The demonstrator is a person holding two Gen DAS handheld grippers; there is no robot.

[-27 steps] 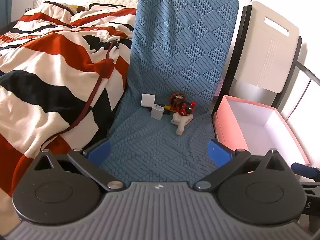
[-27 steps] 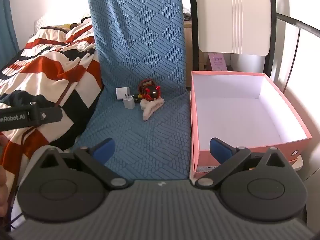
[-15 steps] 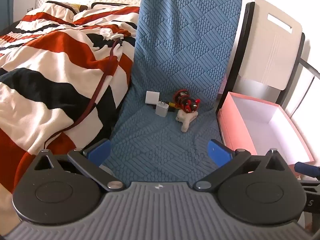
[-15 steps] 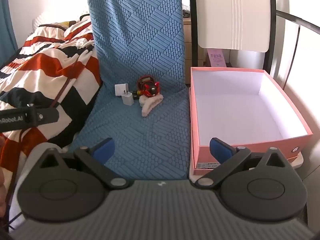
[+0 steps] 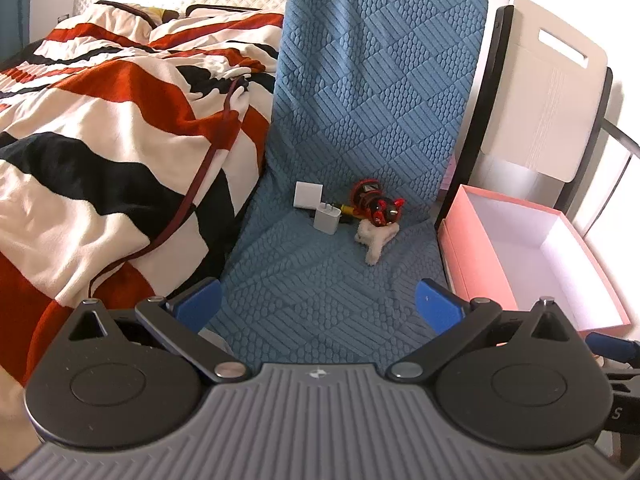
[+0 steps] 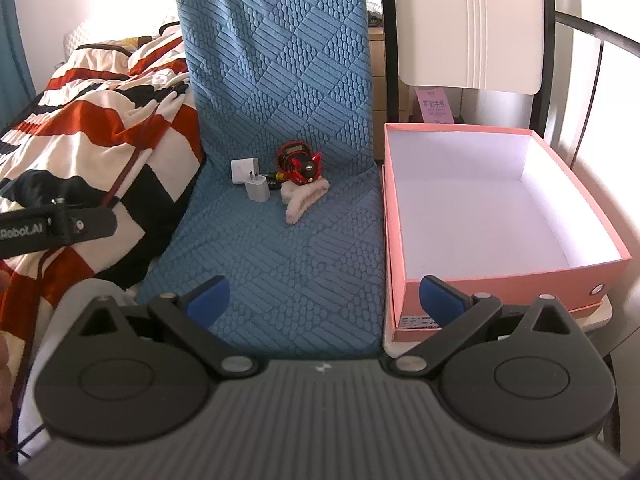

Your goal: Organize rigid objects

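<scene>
Closest to you, your left gripper [image 5: 318, 300] and right gripper [image 6: 325, 295] both have their blue-padded jaws spread wide with nothing between them, low in each frame above the front of the quilted blue chair cover [image 5: 320, 272]. Over the last second both views have drawn slightly nearer to the chair, and the objects have not been touched, so you are still on the approach with nothing sorted yet.

Mid-frame, at the back of the seat, the small items sit bunched together: a white flat square adapter [image 5: 308, 195] leaning at the rear, a white plug-in charger cube [image 5: 328, 221] just in front of it, a red and black cat-shaped figurine [image 5: 378, 206] and a cream fuzzy fabric piece [image 5: 375, 236] touching it.

At the right of the frame, the open pink cardboard box [image 6: 500, 280] stands empty beside the seat, probably the destination.

Upper left lies the red, black and cream striped blanket [image 5: 100, 140].
</scene>
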